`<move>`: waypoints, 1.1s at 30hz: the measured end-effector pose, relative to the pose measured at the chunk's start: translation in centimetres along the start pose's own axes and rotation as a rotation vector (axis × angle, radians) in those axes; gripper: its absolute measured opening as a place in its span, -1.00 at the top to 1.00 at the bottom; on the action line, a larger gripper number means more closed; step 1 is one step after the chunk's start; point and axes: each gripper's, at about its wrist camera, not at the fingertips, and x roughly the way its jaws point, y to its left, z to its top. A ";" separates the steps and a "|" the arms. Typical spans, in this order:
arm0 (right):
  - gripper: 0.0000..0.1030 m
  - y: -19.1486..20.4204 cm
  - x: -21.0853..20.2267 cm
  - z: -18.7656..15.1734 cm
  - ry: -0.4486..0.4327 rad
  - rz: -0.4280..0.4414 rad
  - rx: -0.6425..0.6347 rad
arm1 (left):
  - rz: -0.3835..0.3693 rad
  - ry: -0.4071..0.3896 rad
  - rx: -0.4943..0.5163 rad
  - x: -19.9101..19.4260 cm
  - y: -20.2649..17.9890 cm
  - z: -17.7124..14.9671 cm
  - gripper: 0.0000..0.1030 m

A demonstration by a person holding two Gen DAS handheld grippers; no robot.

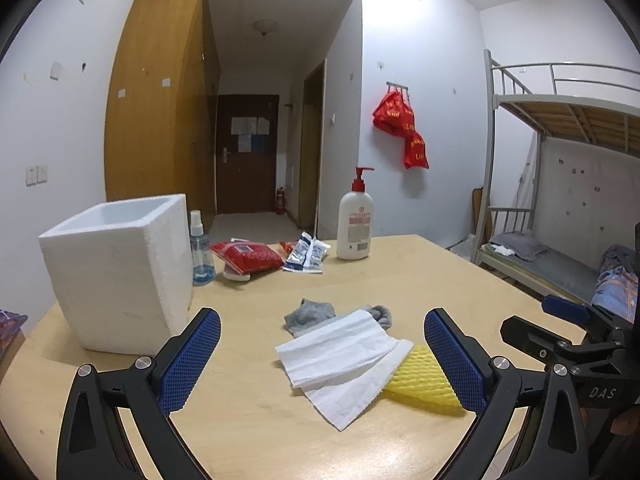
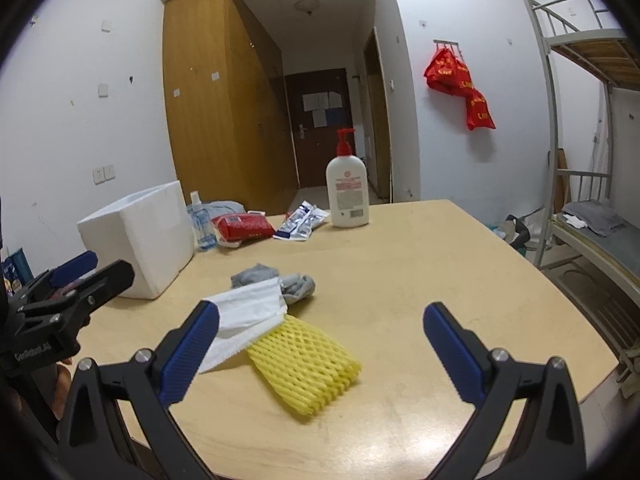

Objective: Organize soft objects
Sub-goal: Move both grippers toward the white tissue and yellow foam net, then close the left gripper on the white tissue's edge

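On the wooden table lie a grey sock, a white tissue spread over it, and a yellow foam net partly under the tissue. A white foam box stands open-topped to the left. My left gripper is open, hovering just short of the tissue with nothing between its fingers. My right gripper is open too, above the yellow foam net; the tissue and the sock lie beyond. Each gripper shows at the edge of the other's view.
Along the far table edge stand a blue spray bottle, a red packet, a blue-white packet and a pump lotion bottle. A metal bunk bed is off to the right, beyond the table's edge.
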 end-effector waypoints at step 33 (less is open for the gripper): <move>-1.00 -0.2 7.0 -1.9 0.226 0.116 -0.090 | -0.142 0.397 -0.040 11.2 0.7 -2.4 -0.44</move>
